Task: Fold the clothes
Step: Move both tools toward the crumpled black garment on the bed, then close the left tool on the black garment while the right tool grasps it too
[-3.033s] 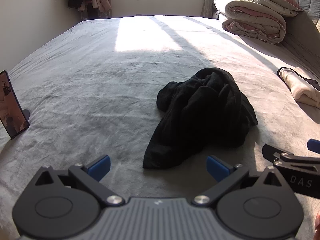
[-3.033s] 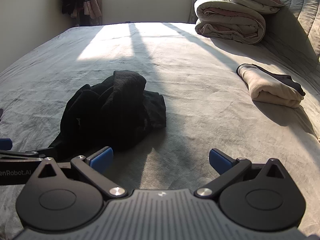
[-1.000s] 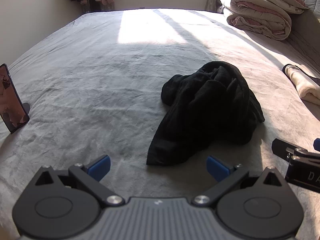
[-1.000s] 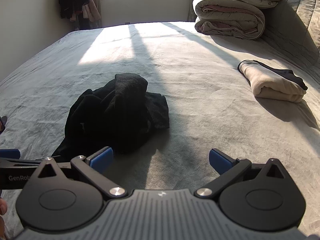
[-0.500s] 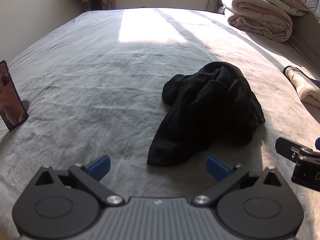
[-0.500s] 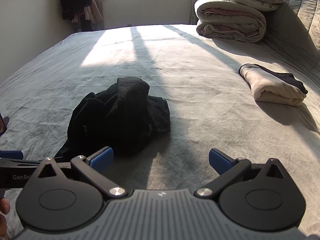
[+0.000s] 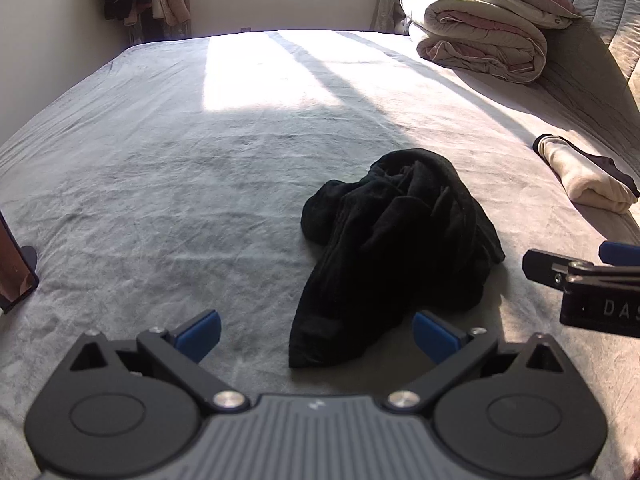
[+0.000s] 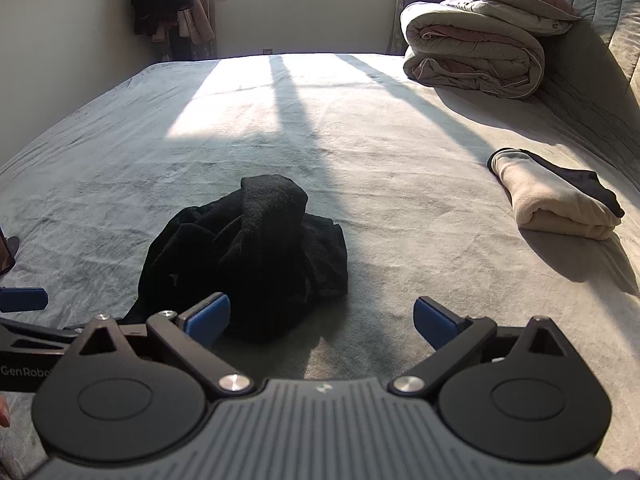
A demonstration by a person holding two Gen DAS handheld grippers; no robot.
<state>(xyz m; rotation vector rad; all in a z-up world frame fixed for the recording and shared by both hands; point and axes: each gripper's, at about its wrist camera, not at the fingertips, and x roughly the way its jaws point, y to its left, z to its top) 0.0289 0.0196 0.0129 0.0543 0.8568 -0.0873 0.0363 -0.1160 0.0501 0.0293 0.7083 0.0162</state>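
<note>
With both sets of jaws spread wide and holding nothing, the left gripper [image 7: 316, 330] and right gripper [image 8: 322, 318] hover low over the bed [image 7: 160, 184], short of the black garment [image 7: 394, 248]. This crumpled heap lies just ahead of the left jaws, slightly to their right, and ahead-left of the right jaws; its nearest loose corner [image 7: 316, 354] rests flat on the bed between the left fingertips. Risk, as judged: a pinch taken in the bunched middle would likely gather several layers, so the garment would lift as a knot rather than open out. Closing low on that flat corner could also catch the soft bed cover beneath. Dark cloth hides seams and hems, making the edge choice uncertain. Farther ahead and right of both jaws, a folded cream garment [image 8: 556, 204] lies well apart; beyond it, stacked quilts [image 8: 476, 54].
</note>
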